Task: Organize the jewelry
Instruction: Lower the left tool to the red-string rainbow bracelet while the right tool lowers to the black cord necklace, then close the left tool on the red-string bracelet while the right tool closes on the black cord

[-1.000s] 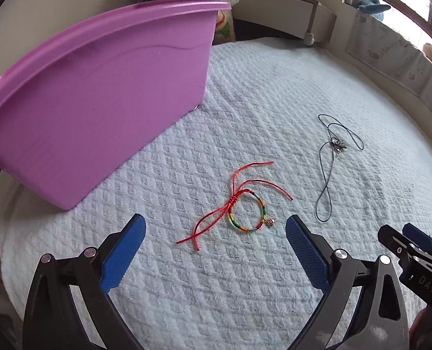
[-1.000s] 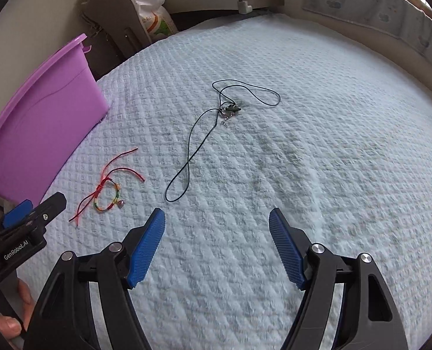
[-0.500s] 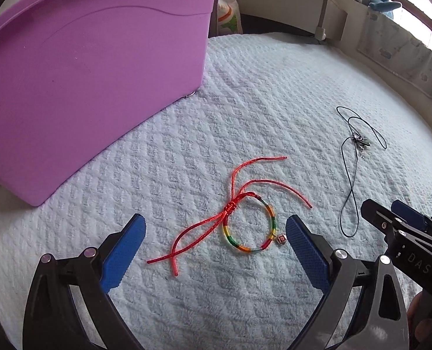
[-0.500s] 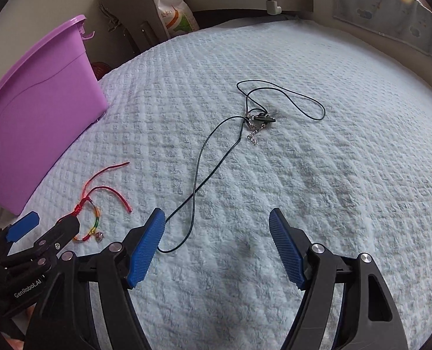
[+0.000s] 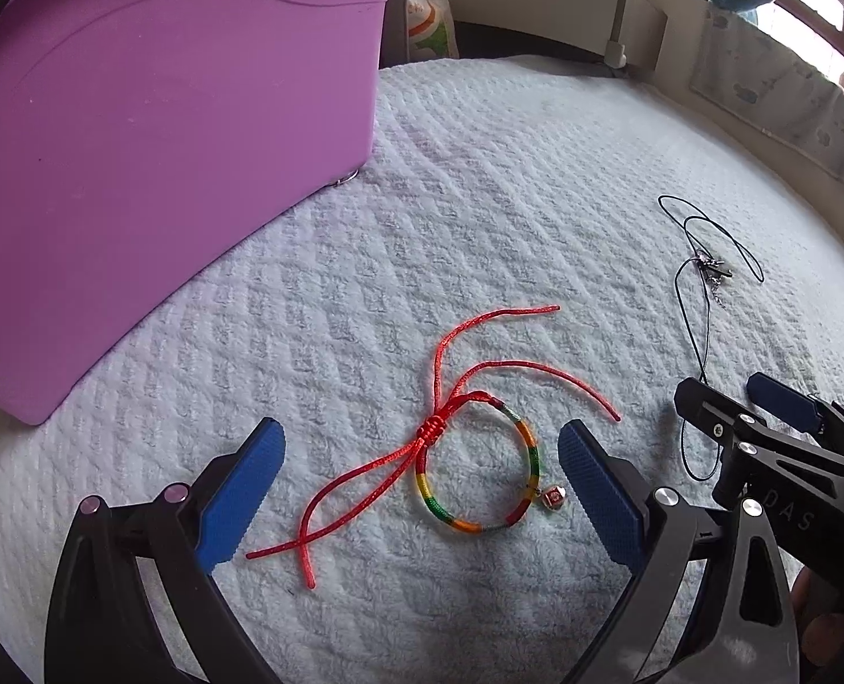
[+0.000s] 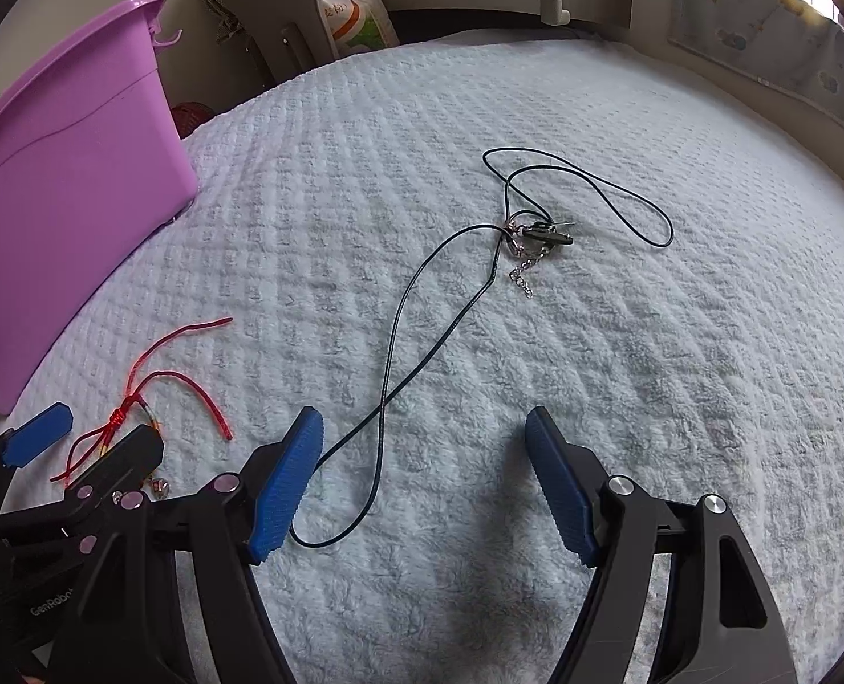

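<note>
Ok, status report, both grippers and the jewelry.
Left gripper open over red cord bracelet. Right gripper open at black cord necklace. Both pieces flat on blanket, nothing blocking.

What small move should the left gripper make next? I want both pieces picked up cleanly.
Probably lower the left gripper straight down: its jaws stand open astride the braided bracelet, which lies flat on the white blanket, not yet touched. Then close on the loop.

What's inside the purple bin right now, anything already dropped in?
Cannot tell. Both views show only the purple bin's outer wall and its rim; the inside is hidden. The red cord bracelet and the black cord necklace both lie on the white blanket outside it.
</note>
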Demonstrator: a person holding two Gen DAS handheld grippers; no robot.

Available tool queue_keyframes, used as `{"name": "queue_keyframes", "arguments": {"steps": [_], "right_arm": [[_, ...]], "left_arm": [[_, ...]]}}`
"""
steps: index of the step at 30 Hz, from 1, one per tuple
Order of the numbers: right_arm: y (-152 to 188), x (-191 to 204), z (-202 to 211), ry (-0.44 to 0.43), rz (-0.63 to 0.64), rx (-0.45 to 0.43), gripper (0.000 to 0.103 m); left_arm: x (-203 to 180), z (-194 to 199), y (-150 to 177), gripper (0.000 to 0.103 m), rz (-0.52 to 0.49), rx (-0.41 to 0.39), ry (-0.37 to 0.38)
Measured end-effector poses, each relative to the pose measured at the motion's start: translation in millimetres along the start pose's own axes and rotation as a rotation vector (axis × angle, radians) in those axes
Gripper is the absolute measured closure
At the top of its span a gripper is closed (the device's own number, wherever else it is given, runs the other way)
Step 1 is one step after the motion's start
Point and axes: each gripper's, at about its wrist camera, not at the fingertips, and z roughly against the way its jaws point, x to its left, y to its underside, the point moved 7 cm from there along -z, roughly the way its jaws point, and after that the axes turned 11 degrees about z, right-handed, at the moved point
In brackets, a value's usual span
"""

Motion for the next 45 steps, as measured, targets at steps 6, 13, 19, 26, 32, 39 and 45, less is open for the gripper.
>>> {"name": "queue_keyframes", "arguments": {"steps": [6, 13, 19, 26, 32, 39, 45], "right_arm": [[-0.8, 3.1, -7.1, 0.024, 0.013, 0.002, 0.033], [-3.1, 3.0, -11.2, 0.041, 0.021, -0.003, 0.034], [-3.3, 3.9, -11.5, 0.053, 0.026, -0.010, 0.035], [-4.1, 4.7, -9.5, 0.054, 0.029, -0.018, 0.045], [-4.2, 11.7, -6.3, 0.049, 0.047, -0.023, 0.062], [-5.5, 13.7, -5.3, 0.032, 0.036, -0.021, 0.089], [-5.2, 8.6, -1.3, 0.009, -0.014, -0.019, 0.099]], "left_arm": [[-5.0, -6.9, 1.7, 0.009, -0.025, 0.003, -0.001], [-10.9, -12.7, 3.2, 0.019, -0.048, 0.010, -0.007], [-9.6, -12.6, 3.6, 0.022, -0.049, 0.008, -0.014], [-9.0, -12.5, 2.8, 0.026, -0.044, 0.005, -0.021], [-7.2, -9.7, 2.5, 0.036, -0.034, 0.006, -0.023], [-13.9, -6.6, 4.5, 0.052, -0.047, 0.008, -0.013], [-17.1, -4.7, 5.6, 0.077, -0.049, 0.025, 0.016]]}}
